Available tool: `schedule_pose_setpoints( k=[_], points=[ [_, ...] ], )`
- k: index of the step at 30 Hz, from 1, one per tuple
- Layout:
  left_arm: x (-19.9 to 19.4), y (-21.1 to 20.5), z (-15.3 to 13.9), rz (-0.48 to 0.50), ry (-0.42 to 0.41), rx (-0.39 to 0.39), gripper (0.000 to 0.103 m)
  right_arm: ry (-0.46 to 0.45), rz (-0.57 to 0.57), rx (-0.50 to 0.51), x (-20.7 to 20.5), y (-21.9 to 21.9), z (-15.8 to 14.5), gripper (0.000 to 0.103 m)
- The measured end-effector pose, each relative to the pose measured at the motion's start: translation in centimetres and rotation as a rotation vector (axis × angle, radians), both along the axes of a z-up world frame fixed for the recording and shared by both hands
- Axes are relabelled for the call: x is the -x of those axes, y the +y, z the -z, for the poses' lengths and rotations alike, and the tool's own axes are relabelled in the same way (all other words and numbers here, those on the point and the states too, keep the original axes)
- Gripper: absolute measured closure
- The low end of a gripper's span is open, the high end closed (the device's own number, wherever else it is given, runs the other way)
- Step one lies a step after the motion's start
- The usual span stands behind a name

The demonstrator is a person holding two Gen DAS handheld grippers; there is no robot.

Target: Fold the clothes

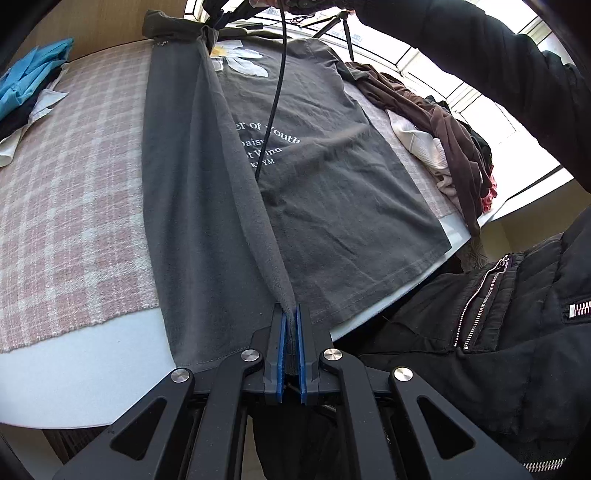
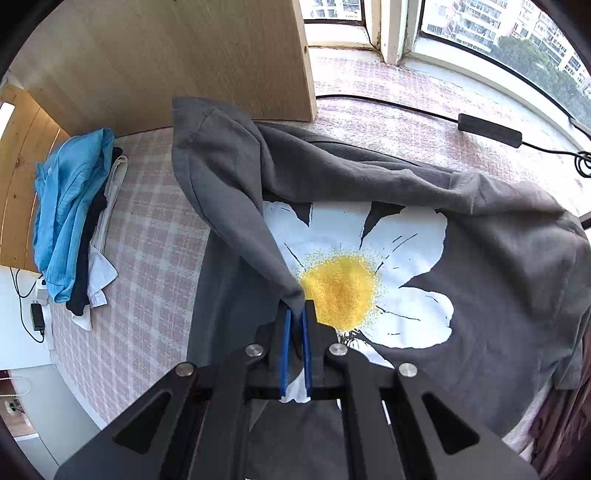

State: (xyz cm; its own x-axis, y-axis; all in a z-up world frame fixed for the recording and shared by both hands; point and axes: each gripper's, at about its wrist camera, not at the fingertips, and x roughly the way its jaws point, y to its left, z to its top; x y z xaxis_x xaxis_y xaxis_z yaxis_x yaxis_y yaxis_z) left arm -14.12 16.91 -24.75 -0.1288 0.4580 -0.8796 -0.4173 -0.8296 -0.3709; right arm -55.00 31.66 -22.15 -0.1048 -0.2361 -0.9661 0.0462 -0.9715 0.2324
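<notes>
On checked tablecloth (image 1: 74,206): grey T-shirt (image 1: 332,206) spread flat. Left gripper (image 1: 291,314) clamped on hem fold; right gripper (image 2: 297,314) clamped on shoulder fold.

Ahead of the fingers we see a table (image 2: 155,236) under a pink-and-white checked cloth (image 1: 74,206). Beyond it stands a light wooden panel (image 2: 177,62). To the right of the fingers, windows (image 2: 491,26) admit daylight and show apartment buildings and trees. A black cable (image 2: 388,105) crosses the sill.
</notes>
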Motion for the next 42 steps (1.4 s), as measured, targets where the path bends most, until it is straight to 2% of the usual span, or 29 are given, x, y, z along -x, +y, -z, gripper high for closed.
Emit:
schedule_pose_setpoints(
  k=[2,4,5,6,7,10,11,14,19,21,24,25,26,27,29,30,33,36,38,42],
  points=[
    [0.1,0.7,0.5,0.016,-0.017,0.01,0.096,-0.007,-0.002,0.03,0.1,0.3,0.9,0.097],
    [0.0,1.3,1.0,0.028,-0.041,0.018,0.09,-0.025,-0.025,0.016,0.2,0.2,1.8,0.094],
    [-0.1,1.5,1.4,0.033,-0.056,0.021,0.089,-0.037,-0.044,-0.005,0.2,0.0,2.2,0.09],
    [-0.3,1.6,1.3,0.031,-0.067,0.021,0.088,-0.045,-0.059,-0.021,0.1,-0.1,2.5,0.08],
    [-0.6,1.7,1.3,0.03,-0.078,0.021,0.088,-0.052,-0.072,-0.033,0.0,-0.2,2.8,0.077],
    [-2.5,0.6,-0.4,0.016,-0.067,0.019,0.084,-0.053,-0.058,0.039,-0.8,0.8,1.8,0.077],
    [-3.1,0.2,-1.0,0.011,-0.063,0.017,0.084,-0.046,-0.044,0.06,-1.3,1.5,0.9,0.076],
    [-4.9,-2.4,-2.8,-0.066,-0.083,-0.01,0.084,-0.027,-0.016,0.136,-3.2,3.5,-1.6,0.067],
    [-6.9,-6.9,-4.9,-0.202,-0.092,-0.055,0.083,-0.02,-0.03,0.34,-8.0,6.5,-6.4,0.066],
    [-7.2,-7.9,-5.0,-0.239,-0.099,-0.044,0.083,-0.015,-0.031,0.365,-9.8,7.9,-8.4,0.066],
    [-7.8,-8.9,-5.2,-0.249,-0.109,-0.069,0.083,0.039,-0.071,0.297,-12.8,8.5,-10.9,0.066],
    [-8.1,-8.4,-4.8,-0.222,-0.127,-0.049,0.083,0.057,-0.084,0.269,-13.8,8.8,-11.7,0.063],
    [-8.4,-7.9,-4.4,-0.196,-0.144,-0.03,0.083,0.078,-0.096,0.191,-14.7,9.1,-12.0,0.06],
    [-8.8,-7.4,-4.0,-0.168,-0.161,-0.01,0.083,0.095,-0.107,0.12,-15.6,9.5,-12.2,0.053],
    [-9.9,-5.9,-2.9,-0.092,-0.198,0.027,0.083,0.043,-0.129,0.117,-17.4,9.5,-9.9,0.05],
    [-9.9,-5.8,-2.7,-0.096,-0.195,0.035,0.083,0.013,-0.149,0.123,-18.2,9.3,-8.4,0.05],
    [-9.8,-5.7,-2.2,-0.108,-0.184,0.059,0.083,0.007,-0.221,0.074,-21.2,8.2,-5.2,0.05],
    [-9.7,-5.6,-1.8,-0.12,-0.173,0.082,0.083,-0.015,-0.203,0.185,-24.5,8.1,-3.5,0.05],
    [-9.6,-5.6,-1.4,-0.129,-0.165,0.098,0.081,-0.051,-0.217,0.246,-27.3,6.5,-1.9,0.05],
    [-5.9,-6.3,-0.8,-0.186,-0.056,0.113,0.081,-0.079,-0.277,0.328,-32.7,1.4,1.1,0.05]
  ],
)
